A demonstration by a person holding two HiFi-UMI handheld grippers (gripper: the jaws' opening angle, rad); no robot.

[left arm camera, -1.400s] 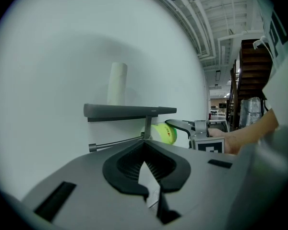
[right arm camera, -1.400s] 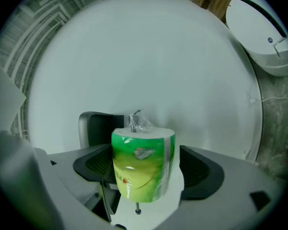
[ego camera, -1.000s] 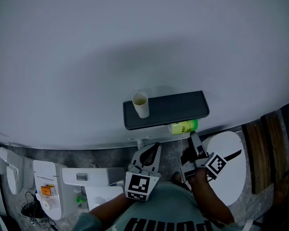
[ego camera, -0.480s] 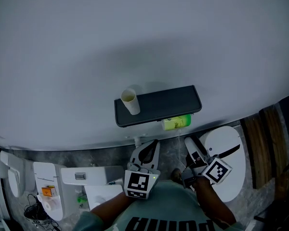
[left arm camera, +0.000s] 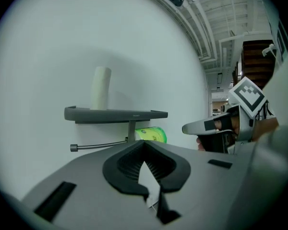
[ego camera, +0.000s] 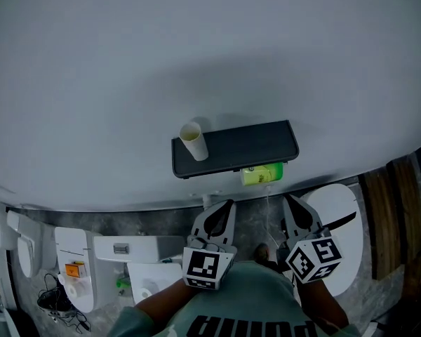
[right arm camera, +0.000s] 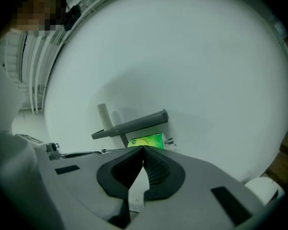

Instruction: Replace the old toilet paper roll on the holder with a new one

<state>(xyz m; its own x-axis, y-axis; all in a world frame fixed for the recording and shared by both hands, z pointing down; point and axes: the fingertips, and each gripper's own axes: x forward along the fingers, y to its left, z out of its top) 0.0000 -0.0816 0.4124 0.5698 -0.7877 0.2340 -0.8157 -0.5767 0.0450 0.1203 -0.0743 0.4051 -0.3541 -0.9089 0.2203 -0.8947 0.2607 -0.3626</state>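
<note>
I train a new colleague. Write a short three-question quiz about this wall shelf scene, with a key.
1. True or false: the pale cardboard tube lies flat on the dark grey wall shelf.
2. What sits directly under the shelf? A) a green-wrapped roll B) a white towel C) nothing
3. Fill in: in the head view, the tube is at the shelf's ____ end.
Key: 1 false, it stands upright; 2 A; 3 left.

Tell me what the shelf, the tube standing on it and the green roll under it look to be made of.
The shelf is dark grey and matte with a raised rim: painted metal or plastic, I cannot tell which. The tube is pale beige, dull and hollow at its open top, so probably cardboard. The green roll has a shiny printed wrapper, likely plastic film; its contents are hidden.
</note>
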